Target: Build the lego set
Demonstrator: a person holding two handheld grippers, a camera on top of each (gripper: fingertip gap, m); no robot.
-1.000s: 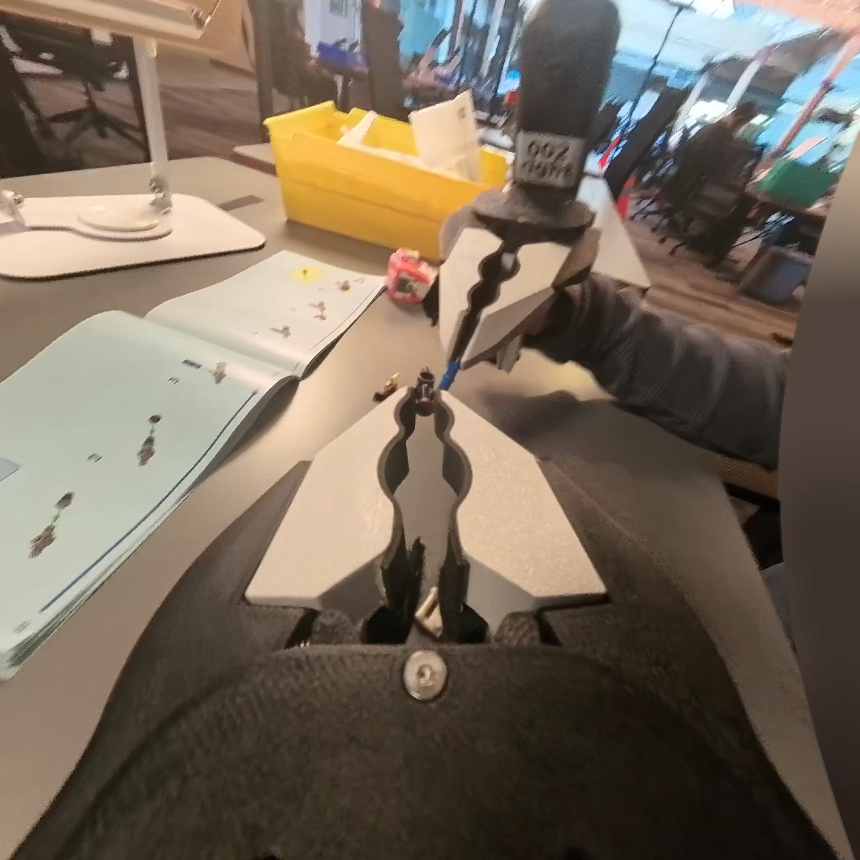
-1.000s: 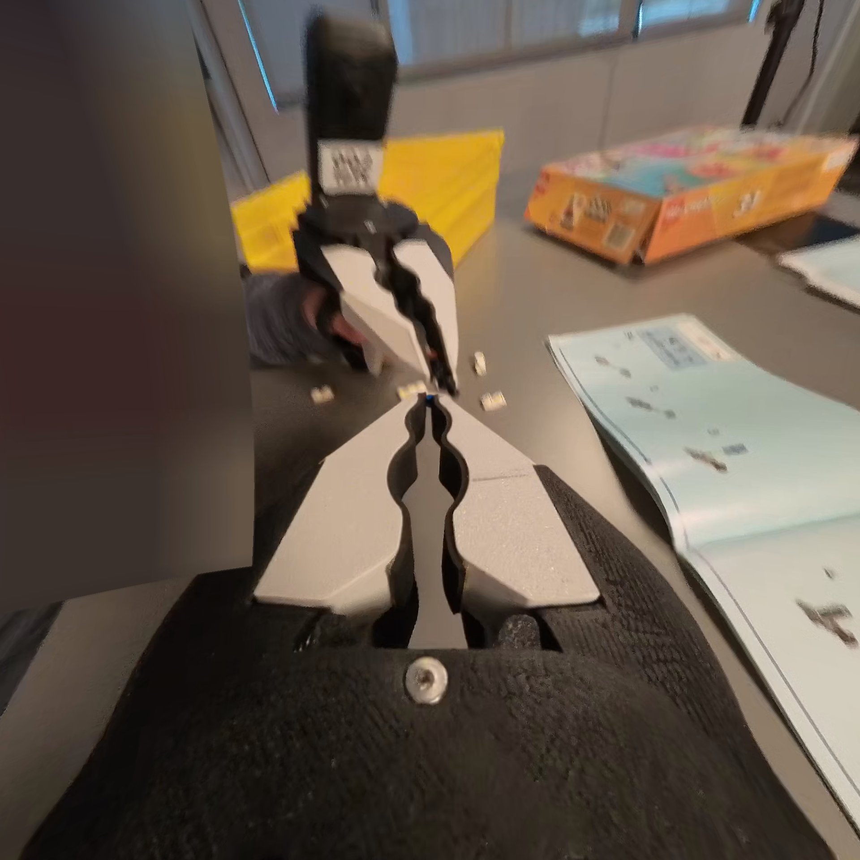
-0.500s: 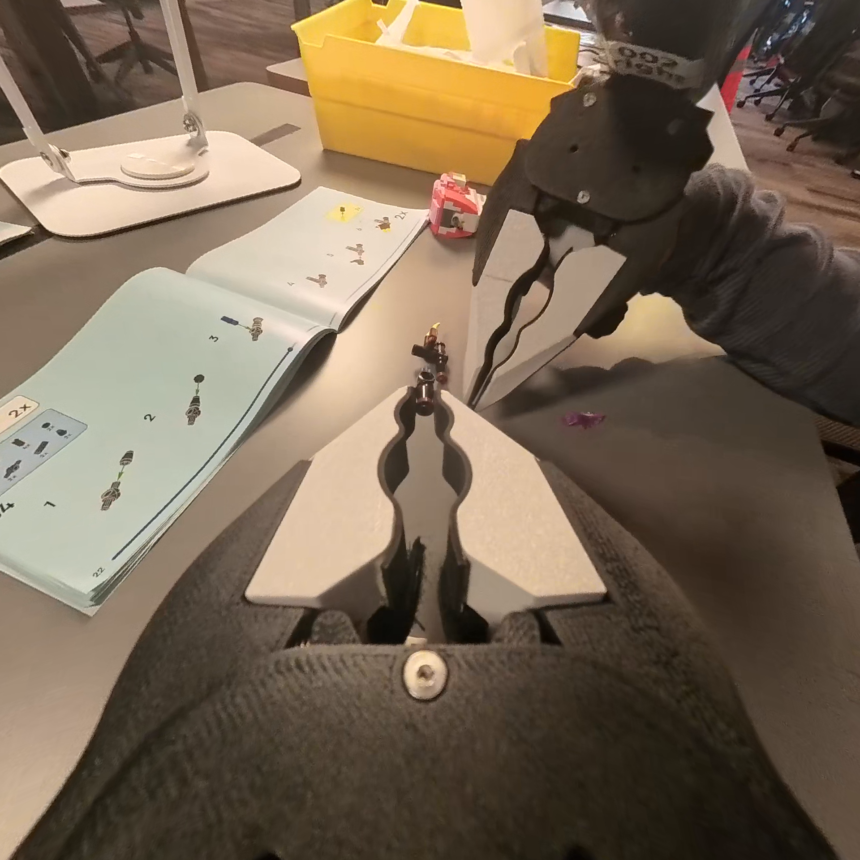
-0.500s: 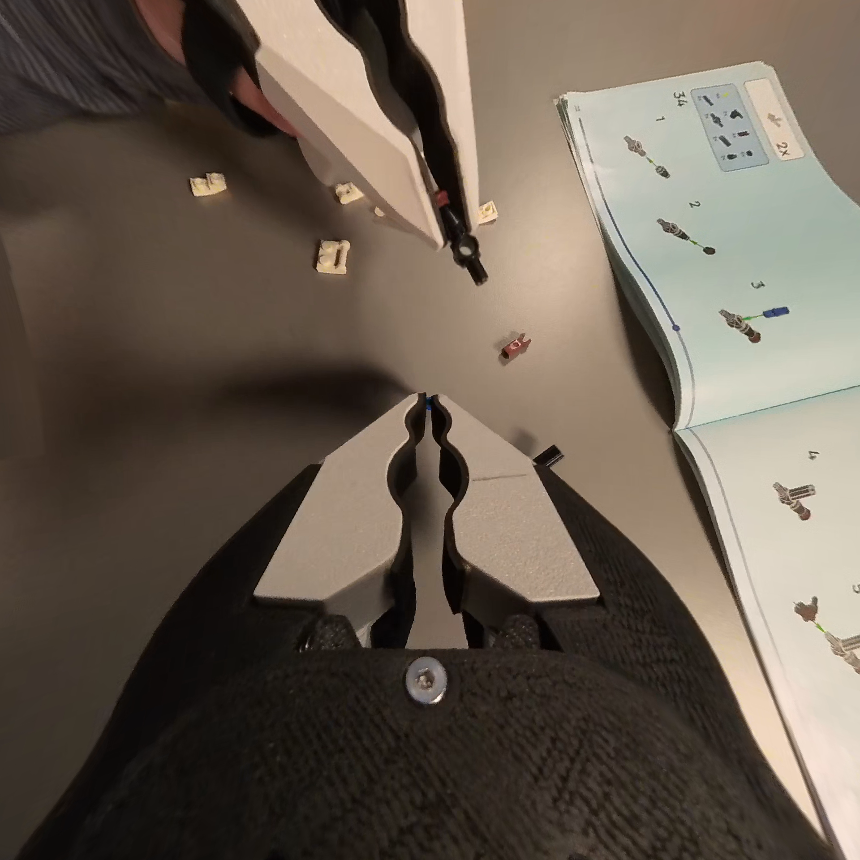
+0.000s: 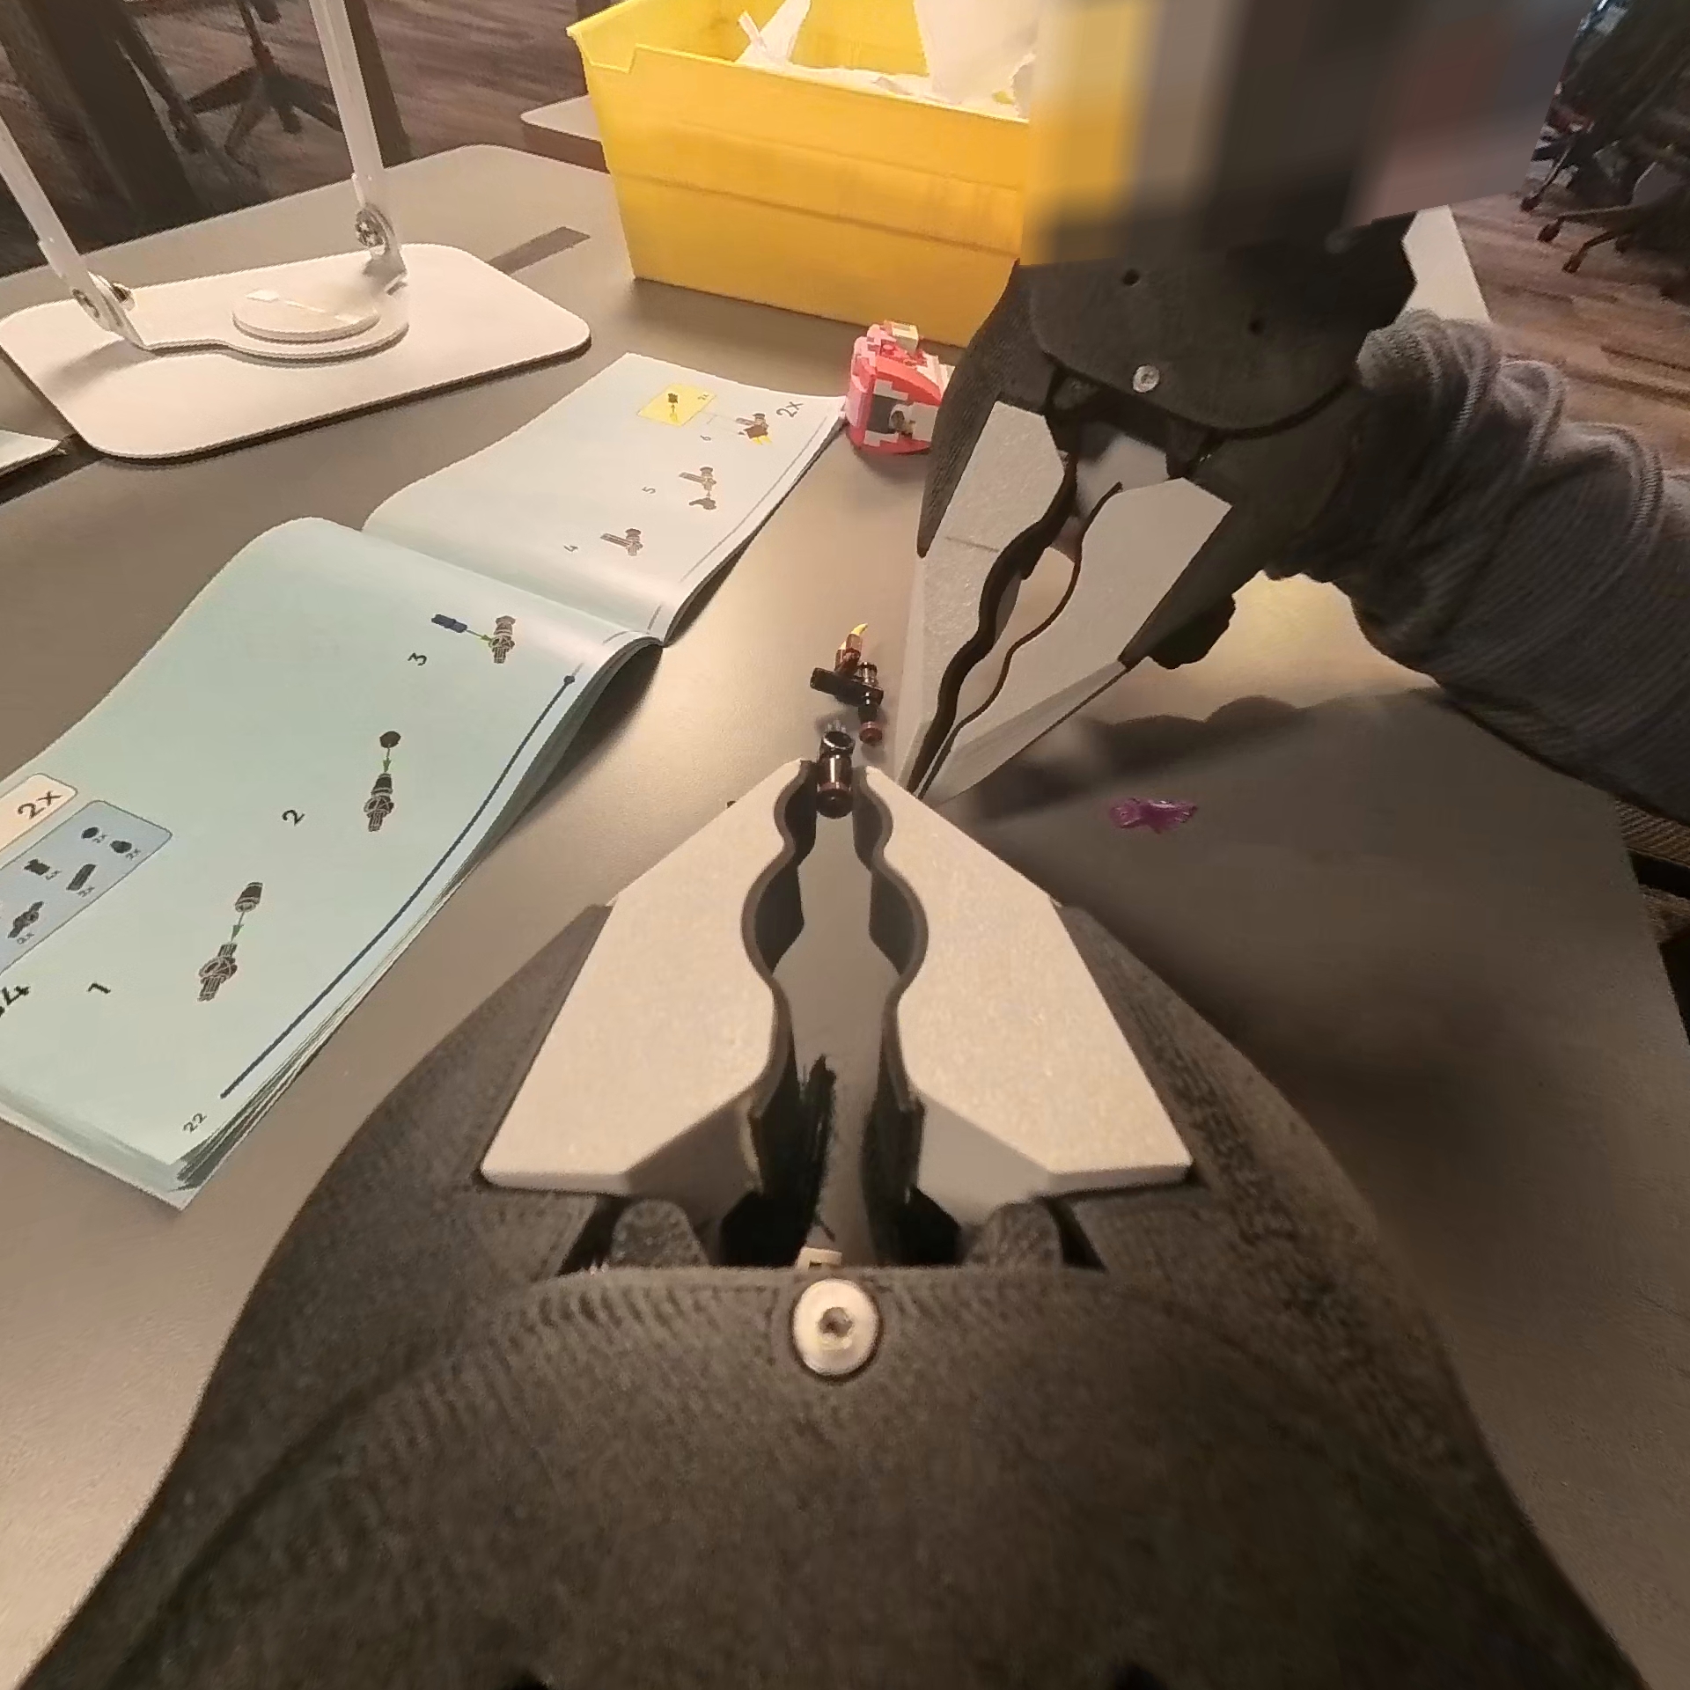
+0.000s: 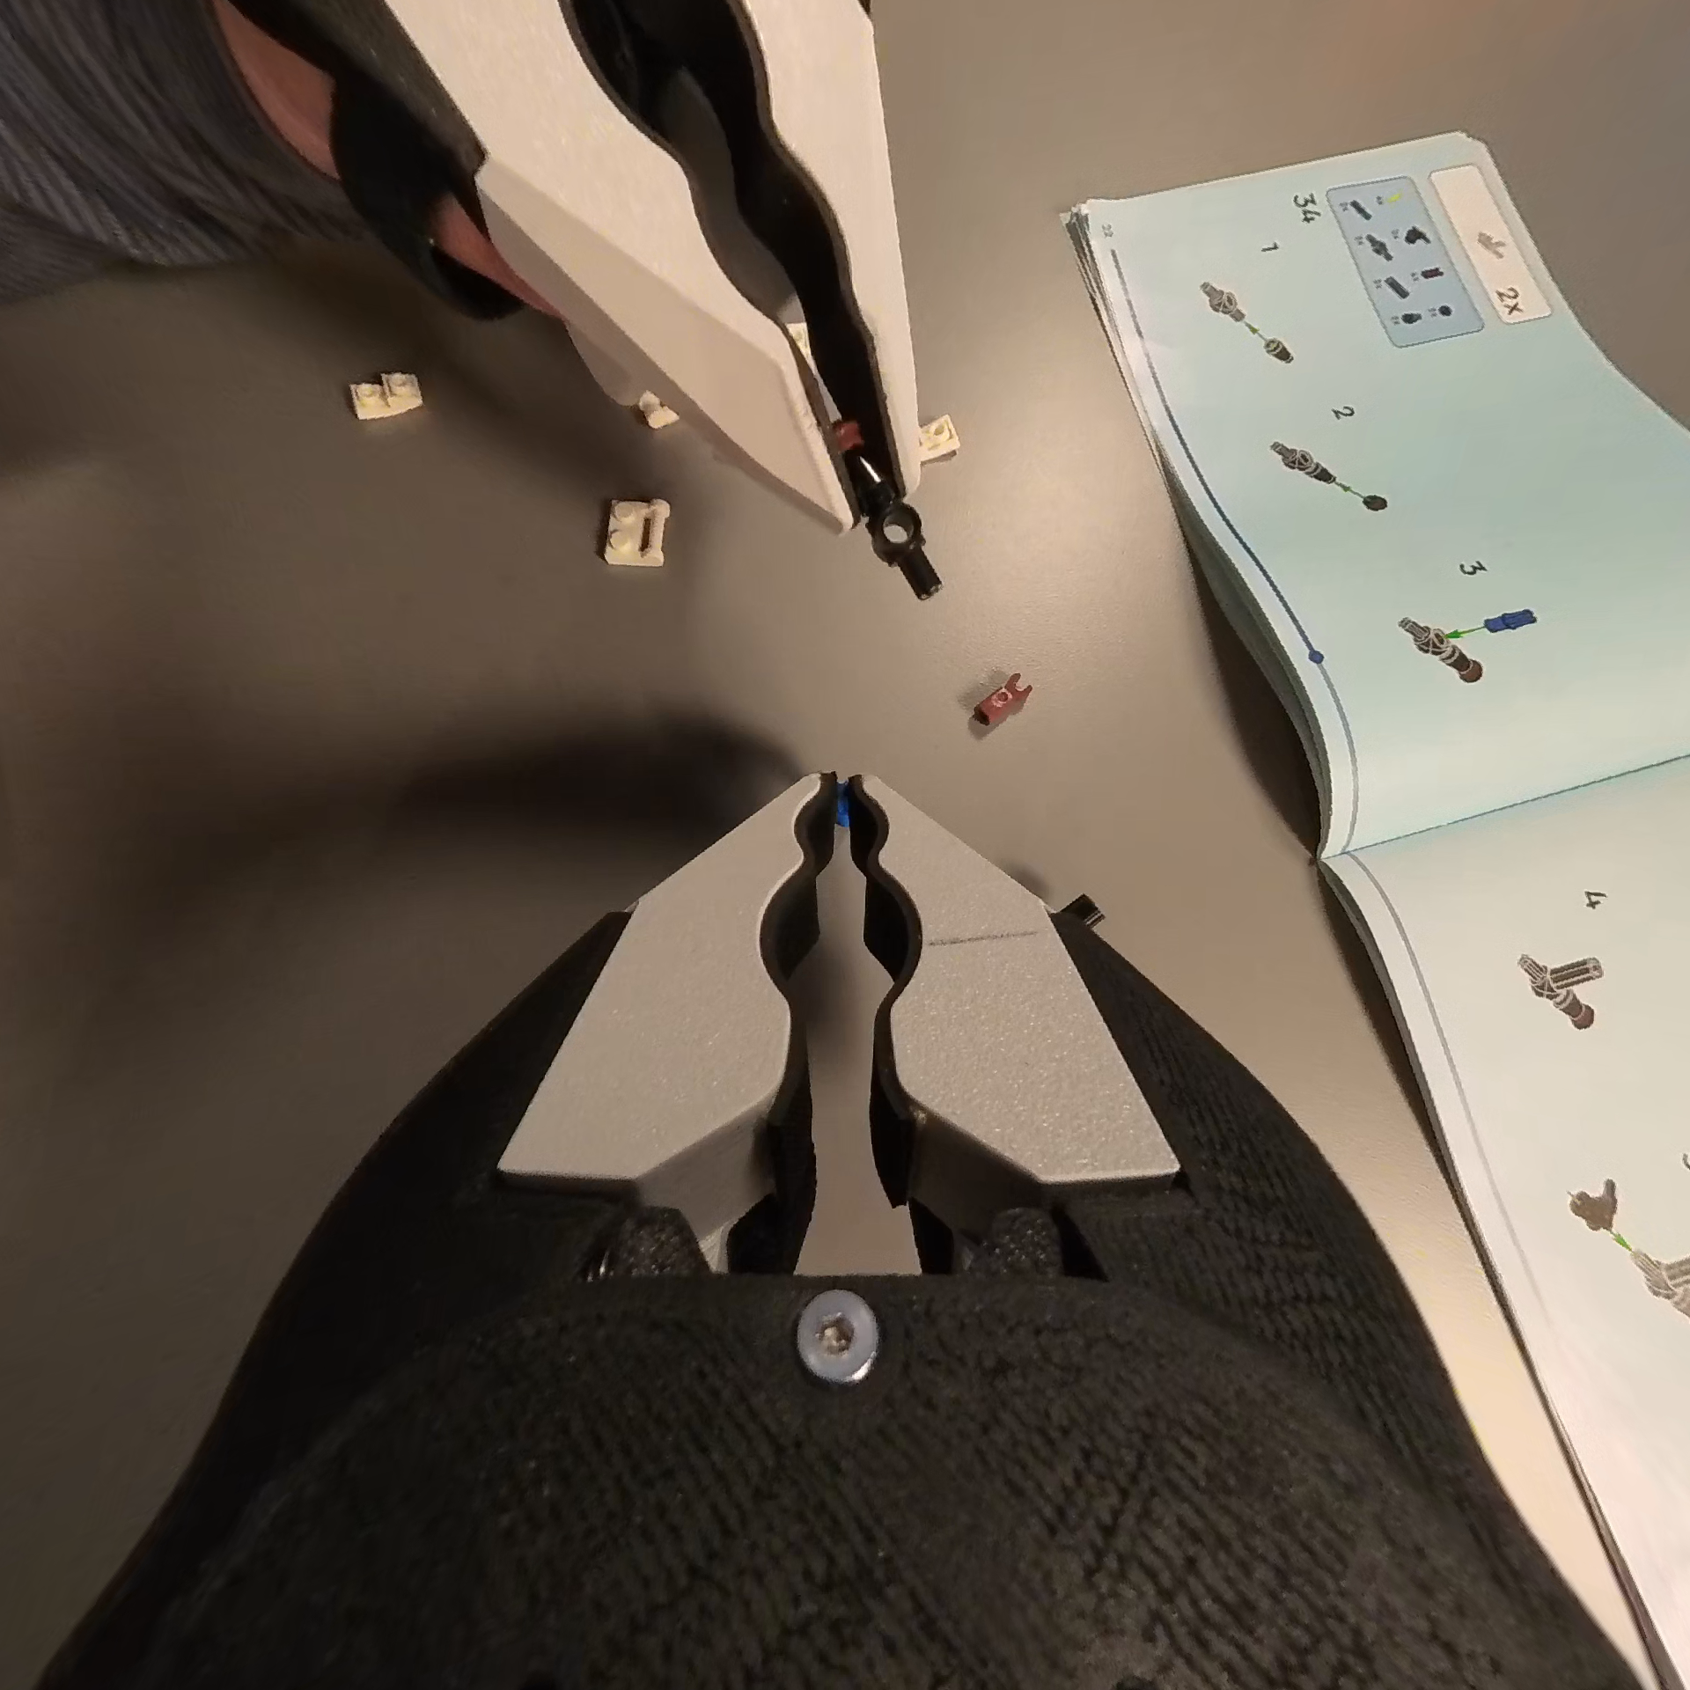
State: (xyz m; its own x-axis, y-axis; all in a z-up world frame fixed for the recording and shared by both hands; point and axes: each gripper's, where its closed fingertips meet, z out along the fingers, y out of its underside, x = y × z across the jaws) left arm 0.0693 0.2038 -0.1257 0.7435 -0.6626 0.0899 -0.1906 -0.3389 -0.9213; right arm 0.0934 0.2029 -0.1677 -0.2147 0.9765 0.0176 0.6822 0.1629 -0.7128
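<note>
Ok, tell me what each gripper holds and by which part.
Left gripper: a small black-and-brown rod assembly, pinched by its brown end, black end sticking out. Right gripper: a tiny blue piece pinched at the fingertips.

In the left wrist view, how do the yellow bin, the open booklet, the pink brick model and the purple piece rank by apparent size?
Largest to smallest as they look:
1. open booklet, though it lies nearer the camera
2. yellow bin, partly cut off, so the top two are unsure
3. pink brick model
4. purple piece

Warm dim indoor light, soft table [image 6: 274, 823] shadows, wide-angle edge distortion, mostly sharp
</note>
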